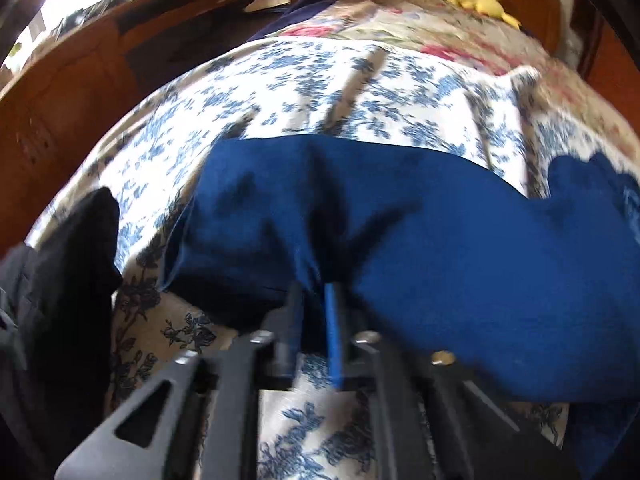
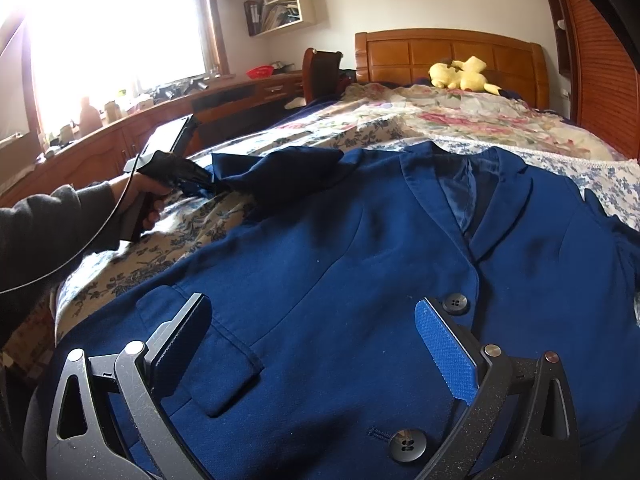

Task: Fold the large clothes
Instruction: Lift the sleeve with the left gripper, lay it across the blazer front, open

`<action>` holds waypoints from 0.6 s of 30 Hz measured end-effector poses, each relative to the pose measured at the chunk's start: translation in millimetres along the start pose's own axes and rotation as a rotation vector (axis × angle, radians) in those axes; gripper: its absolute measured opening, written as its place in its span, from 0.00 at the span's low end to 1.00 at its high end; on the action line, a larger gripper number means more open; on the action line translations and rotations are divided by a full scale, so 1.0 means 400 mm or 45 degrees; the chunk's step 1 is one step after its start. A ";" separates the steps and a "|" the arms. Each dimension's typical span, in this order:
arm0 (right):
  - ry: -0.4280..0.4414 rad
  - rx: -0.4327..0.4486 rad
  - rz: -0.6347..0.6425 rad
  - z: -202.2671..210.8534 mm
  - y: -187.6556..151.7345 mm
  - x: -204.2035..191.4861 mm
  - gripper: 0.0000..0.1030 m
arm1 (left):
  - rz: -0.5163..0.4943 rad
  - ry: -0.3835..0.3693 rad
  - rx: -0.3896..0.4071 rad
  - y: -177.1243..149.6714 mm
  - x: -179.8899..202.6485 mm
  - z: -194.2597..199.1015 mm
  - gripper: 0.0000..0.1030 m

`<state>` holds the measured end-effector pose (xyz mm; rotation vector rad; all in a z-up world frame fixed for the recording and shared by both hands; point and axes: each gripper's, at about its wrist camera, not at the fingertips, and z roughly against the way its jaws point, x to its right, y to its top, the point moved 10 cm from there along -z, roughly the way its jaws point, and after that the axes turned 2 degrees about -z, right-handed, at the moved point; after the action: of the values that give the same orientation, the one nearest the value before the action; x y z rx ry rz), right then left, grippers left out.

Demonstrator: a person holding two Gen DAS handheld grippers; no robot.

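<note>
Bedroom bed (image 2: 500, 128) with floral quilt, yellow plush toy (image 2: 464, 74) by headboard.
Left gripper (image 1: 316, 304) pinches the blue jacket (image 2: 360, 248) sleeve; right gripper (image 2: 320, 344) spread apart above buttons.

Your left gripper (image 1: 316, 300) has its jaws closed together, pinching a fold of the blue jacket (image 1: 440, 240). In the right wrist view, your left hand (image 2: 146, 196) wraps its handle, arm reaching in from the left in a grey sleeve. Your right gripper (image 2: 316, 344) hangs low with jaws spread wide, holding nothing.
</note>
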<state>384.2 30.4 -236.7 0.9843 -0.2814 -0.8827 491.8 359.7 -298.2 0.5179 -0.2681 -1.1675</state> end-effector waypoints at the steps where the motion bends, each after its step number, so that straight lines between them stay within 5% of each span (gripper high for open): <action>1: 0.000 -0.002 0.000 0.000 -0.001 0.000 1.00 | -0.011 0.015 0.008 0.004 0.003 0.011 0.01; 7: -0.018 -0.007 0.013 0.002 -0.001 -0.004 1.00 | -0.051 0.004 0.217 0.051 0.064 0.177 0.00; 18: -0.054 -0.010 0.009 0.002 -0.001 0.004 1.00 | -0.256 -0.210 0.496 0.086 0.316 0.531 0.00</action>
<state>384.7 28.5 -237.1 0.9573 -0.3172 -0.8985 469.3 200.5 -107.3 0.8046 -0.6037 -1.3636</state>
